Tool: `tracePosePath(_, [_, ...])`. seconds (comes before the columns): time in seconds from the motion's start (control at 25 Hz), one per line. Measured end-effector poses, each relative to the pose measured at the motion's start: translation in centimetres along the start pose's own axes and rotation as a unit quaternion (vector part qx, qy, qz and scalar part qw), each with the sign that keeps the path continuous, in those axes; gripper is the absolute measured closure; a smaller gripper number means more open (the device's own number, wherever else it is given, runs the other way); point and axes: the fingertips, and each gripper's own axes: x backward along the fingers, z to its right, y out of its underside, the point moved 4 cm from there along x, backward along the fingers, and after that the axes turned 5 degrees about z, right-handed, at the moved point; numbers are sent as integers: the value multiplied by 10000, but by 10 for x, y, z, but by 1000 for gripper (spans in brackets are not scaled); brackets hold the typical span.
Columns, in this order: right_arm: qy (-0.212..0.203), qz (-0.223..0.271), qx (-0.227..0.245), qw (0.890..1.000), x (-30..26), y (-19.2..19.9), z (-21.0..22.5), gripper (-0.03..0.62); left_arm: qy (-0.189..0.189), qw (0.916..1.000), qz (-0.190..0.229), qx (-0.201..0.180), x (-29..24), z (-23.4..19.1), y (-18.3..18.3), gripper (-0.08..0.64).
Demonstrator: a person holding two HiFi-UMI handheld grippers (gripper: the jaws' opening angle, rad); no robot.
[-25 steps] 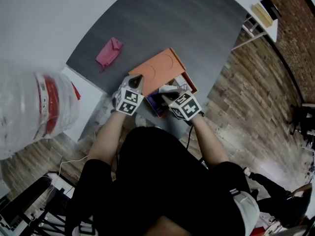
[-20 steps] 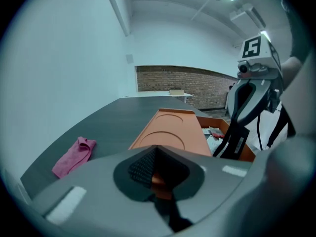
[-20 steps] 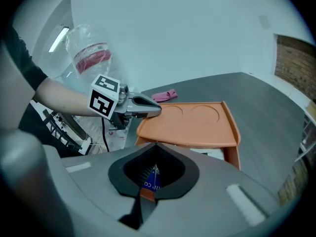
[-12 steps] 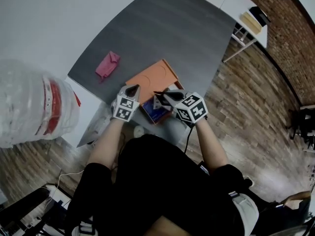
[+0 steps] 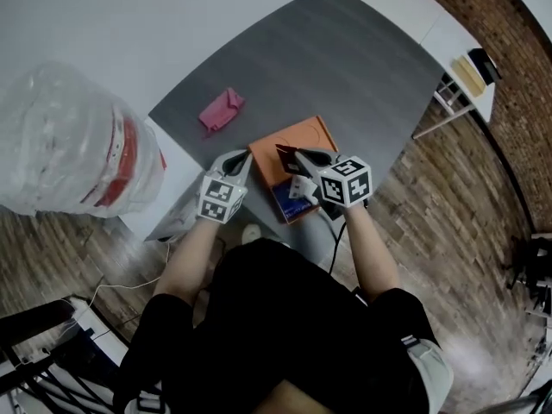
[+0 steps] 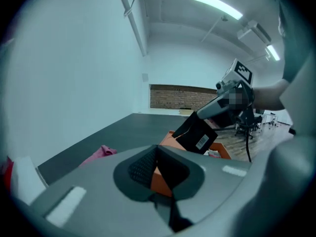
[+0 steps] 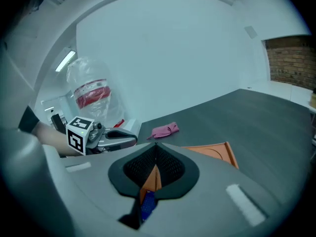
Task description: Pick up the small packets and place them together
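My right gripper (image 5: 283,152) is shut on a small black packet (image 6: 197,133) with a barcode label, which hangs tilted above the orange box (image 5: 301,207). The box's orange lid (image 5: 297,139) lies flat beside it on the grey table (image 5: 345,59). To the left of the right gripper, my left gripper (image 5: 244,154) is shut with nothing in it, near the lid's left corner. A pink packet (image 5: 222,110) lies alone on the table, further left and back. It also shows as the pink packet (image 7: 165,130) beyond the left gripper (image 7: 135,140).
A large clear plastic bag (image 5: 78,158) with red and white contents bulges at the left, past the table's edge. A white side table (image 5: 470,67) stands at the far right on the wooden floor (image 5: 448,197). Blue items (image 5: 289,198) lie inside the box.
Both grippers have risen from the box. The black packet has come up out of it in the right gripper. The left gripper stays shut and empty.
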Motion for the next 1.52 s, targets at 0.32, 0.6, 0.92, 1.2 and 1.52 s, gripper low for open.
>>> tracePosePath(0.32, [-268,247,-1229,9917,-42,-4,10,589,-259,9994,70,208,33,-9,4,561])
tracePosePath(0.6, [331,190,-2736,9611,-53,37,49,589,-284,9990,-40,343,41,-9,16,561])
tracePosePath(0.92, [521,-97,-2051,9773,-63,51,47,552,-142,9993,-84,320,33,-2,17,561])
tracePosePath(1.2, [940,-483,-663,9922,-60,53,47,376,-62,9995,-85,295,29,4,14,561])
tracePosePath(1.52, [1073,-198,-288,9936,-45,41,45,350,14,9998,31,214,22,10,3,561])
